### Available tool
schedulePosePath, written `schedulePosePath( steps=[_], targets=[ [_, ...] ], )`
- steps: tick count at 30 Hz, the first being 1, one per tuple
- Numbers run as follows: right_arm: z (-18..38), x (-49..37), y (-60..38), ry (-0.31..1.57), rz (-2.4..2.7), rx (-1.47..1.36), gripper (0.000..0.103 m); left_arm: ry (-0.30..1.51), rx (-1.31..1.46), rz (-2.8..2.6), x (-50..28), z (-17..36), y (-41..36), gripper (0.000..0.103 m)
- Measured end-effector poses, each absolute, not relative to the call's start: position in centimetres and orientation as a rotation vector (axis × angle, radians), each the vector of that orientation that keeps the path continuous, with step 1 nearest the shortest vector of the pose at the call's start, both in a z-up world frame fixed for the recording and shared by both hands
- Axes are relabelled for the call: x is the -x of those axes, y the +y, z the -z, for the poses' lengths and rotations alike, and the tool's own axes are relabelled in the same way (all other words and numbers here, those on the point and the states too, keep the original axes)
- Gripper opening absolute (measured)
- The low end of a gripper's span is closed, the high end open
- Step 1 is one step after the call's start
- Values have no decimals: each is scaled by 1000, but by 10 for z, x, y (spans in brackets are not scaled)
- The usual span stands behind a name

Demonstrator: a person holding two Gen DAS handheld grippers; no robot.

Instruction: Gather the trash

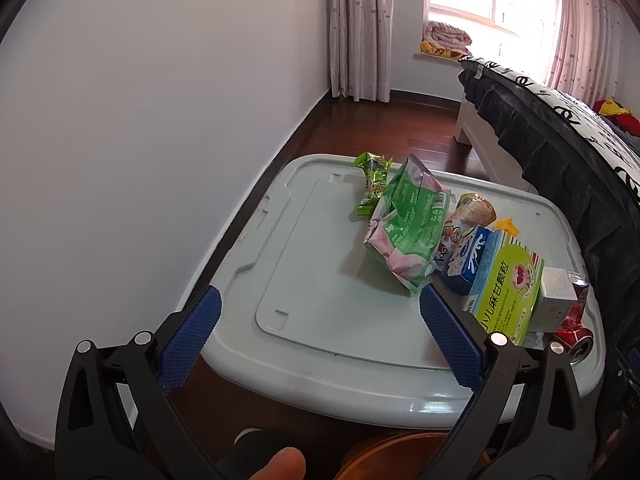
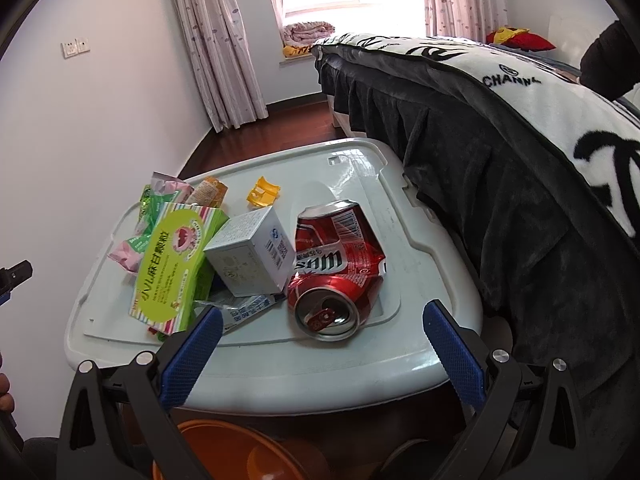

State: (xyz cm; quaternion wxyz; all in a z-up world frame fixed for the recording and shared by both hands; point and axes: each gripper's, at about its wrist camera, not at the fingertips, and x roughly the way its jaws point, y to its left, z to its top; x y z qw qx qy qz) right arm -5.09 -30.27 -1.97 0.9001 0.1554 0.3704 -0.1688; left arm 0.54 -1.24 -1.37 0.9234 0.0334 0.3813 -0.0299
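Both tongs held spread and empty: left gripper [image 1: 320,312], right gripper [image 2: 322,330] at the near edge of the grey lid [image 2: 412,364]. Dented red can [image 2: 336,268] lies just ahead, wrappers and boxes [image 1: 404,220] heaped toward one side; orange bin [image 2: 240,452] kept below, likely for drops

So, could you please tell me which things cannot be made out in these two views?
- Orange container: right wrist view, cut off by the bottom edge and the right hand-held gripper; contents unseen.
- Red can: left wrist view, mostly hidden behind the white box.
- Blue carton: small print too small to read.
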Motion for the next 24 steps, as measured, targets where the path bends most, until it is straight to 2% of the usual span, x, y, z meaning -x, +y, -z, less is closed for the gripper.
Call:
schedulePosePath(
  steps=[8, 15, 24],
  targets=[
    [6, 26, -302, 782, 281, -289, 99, 784, -69, 63, -13, 20, -10, 97],
    [-5, -8, -280, 791, 155, -148, 99, 778, -49, 57, -16, 21, 1, 97],
    [17, -51, -273, 871, 14, -100, 99, 783, 7, 47, -22, 28, 19, 97]
  ],
)
